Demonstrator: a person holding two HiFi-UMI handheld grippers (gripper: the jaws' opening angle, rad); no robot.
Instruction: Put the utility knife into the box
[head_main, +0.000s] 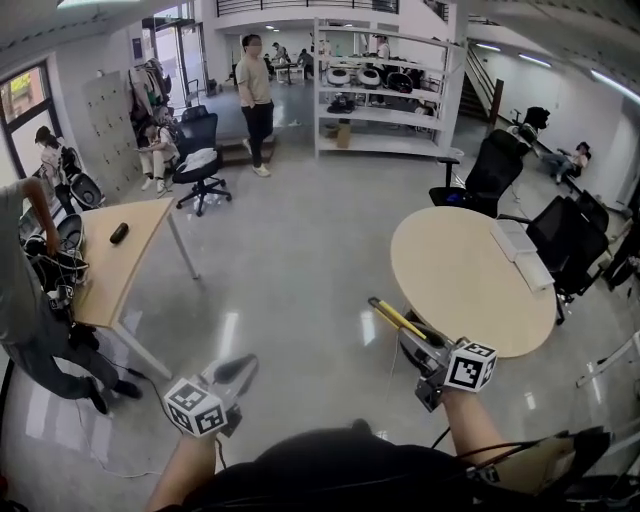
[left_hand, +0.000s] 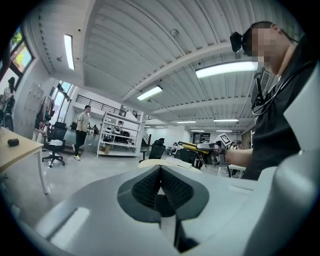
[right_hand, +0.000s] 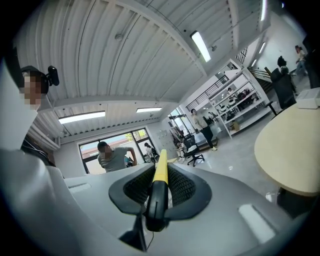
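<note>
Utility knife (head_main: 397, 319): slim, yellow, with a black end.
Right tongs (head_main: 418, 350): clamped on the knife, raised near the round worktop (head_main: 470, 275).
Left tongs (head_main: 237, 373): together, empty, held low.

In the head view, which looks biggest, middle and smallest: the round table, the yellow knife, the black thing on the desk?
1. round table
2. utility knife; it is nearer the camera
3. black thing, farther off, so true size is unsure
</note>
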